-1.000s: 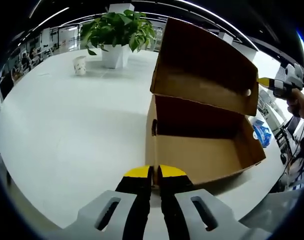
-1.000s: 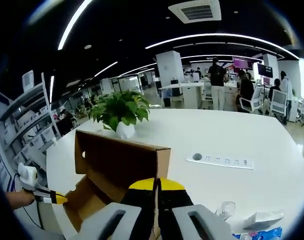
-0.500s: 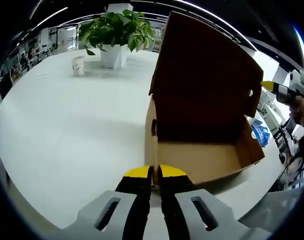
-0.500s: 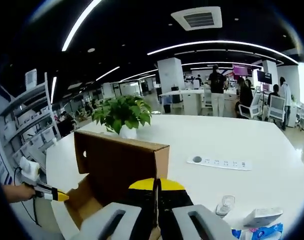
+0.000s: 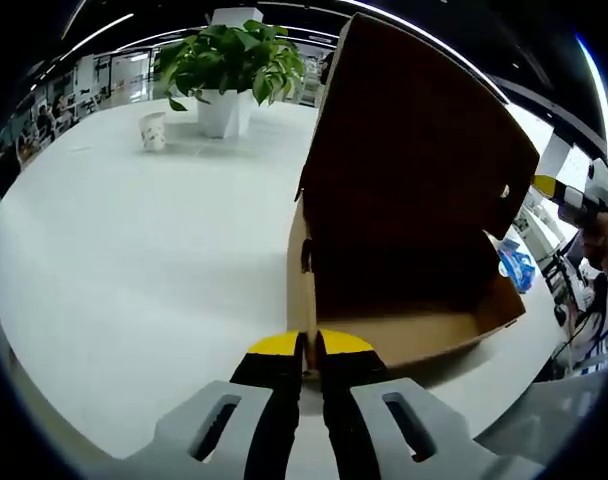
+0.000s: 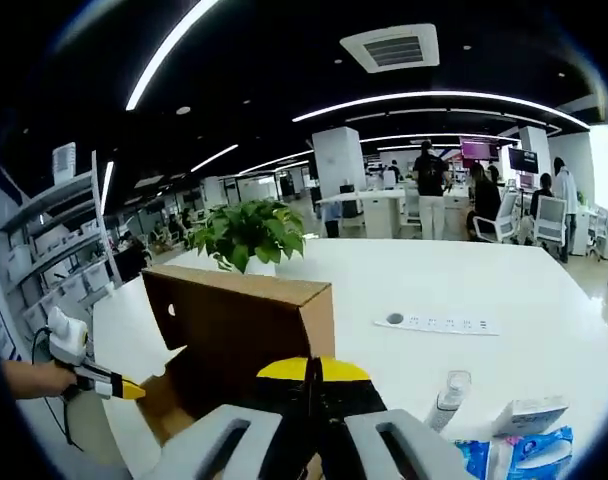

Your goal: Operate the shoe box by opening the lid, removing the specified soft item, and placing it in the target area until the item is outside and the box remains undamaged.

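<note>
The white table (image 5: 134, 260) carries the cardboard shoe box (image 5: 404, 300), just ahead of the left claw (image 5: 310, 345), which is clamped on its corner wall. The raised lid (image 6: 239, 320) is pinched in the right claw (image 6: 312, 370). Thin, light card likely creases, so grip edges gently; the soft item is hidden.

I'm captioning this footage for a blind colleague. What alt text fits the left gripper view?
A brown cardboard shoe box sits on a white table with its lid raised steeply; the left gripper pinches the box's near wall. A potted plant and paper cup stand beyond, and the right gripper shows at the right edge.
</note>
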Motion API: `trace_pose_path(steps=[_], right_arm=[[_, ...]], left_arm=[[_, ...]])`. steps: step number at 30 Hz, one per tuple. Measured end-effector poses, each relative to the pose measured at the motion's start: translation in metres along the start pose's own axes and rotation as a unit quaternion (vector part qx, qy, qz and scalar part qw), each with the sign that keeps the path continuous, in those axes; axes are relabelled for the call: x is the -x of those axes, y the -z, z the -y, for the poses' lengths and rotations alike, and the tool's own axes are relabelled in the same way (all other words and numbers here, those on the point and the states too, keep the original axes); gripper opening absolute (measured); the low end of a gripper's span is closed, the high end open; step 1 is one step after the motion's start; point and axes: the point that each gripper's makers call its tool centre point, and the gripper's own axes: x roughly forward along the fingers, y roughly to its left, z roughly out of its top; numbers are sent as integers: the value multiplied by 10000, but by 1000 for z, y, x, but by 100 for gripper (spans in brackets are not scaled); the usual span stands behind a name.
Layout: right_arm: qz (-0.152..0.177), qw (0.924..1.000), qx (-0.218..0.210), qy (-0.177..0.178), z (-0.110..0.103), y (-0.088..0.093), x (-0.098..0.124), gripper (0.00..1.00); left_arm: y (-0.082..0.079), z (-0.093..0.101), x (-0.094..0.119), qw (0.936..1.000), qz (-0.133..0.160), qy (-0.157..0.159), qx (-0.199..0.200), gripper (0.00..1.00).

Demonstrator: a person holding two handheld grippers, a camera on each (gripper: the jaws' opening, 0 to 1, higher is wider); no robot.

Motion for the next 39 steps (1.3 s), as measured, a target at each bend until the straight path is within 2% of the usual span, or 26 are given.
trace_pose_path(steps=[13, 20, 39], right_arm=[[96, 9999, -56, 82, -10, 15, 17, 0], [137, 9995, -251, 104, -15, 27, 27, 0], [-99, 9990, -339, 268, -27, 68, 46, 0]], left_arm=[[0, 1, 0, 9999, 30, 93, -38, 4], [0, 1, 0, 9999, 16, 117, -55, 4], [-1, 2, 1, 9994, 95, 143, -305, 5]])
